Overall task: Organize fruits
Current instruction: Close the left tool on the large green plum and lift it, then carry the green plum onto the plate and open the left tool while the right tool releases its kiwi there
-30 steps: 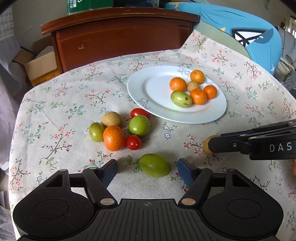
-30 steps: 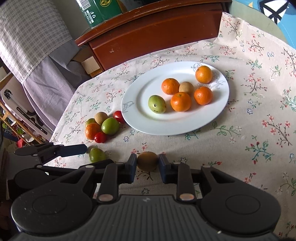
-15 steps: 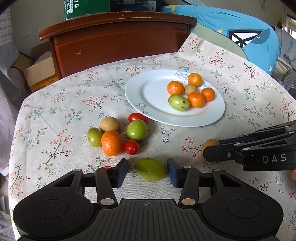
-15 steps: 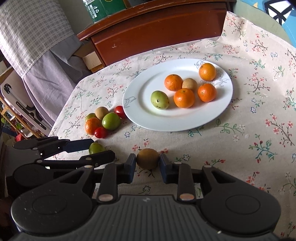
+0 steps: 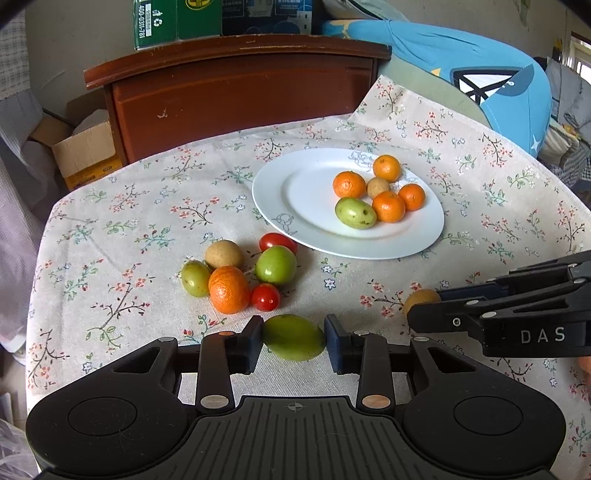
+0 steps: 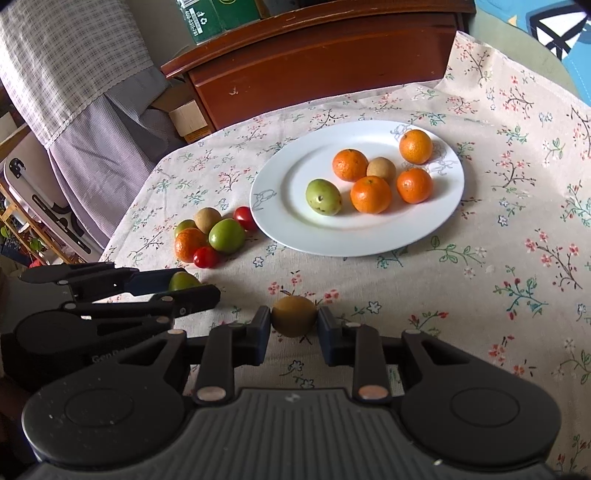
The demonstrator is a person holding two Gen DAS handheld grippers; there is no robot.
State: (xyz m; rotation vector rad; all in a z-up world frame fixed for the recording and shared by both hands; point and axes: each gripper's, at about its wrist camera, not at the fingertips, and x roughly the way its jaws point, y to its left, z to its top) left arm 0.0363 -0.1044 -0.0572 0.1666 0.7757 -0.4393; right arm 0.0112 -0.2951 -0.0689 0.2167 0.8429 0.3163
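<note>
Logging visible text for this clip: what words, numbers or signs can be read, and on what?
"DAS": white letters on the right tool.
"400-0311-781", with a recycling sign: green box on the wooden cabinet.
"Gen...": partial embossed word on the left tool.
Other box print: too blurred.

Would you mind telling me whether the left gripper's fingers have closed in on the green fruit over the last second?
Yes. The left gripper has narrowed onto the green fruit, both fingers now touching its sides on the tablecloth.

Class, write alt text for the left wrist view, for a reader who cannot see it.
The left tongs are shut on a green fruit over a floral tablecloth. Beyond it sit six loose fruits and a white plate holding six more; the right tongs grip a brown fruit at right.
</note>
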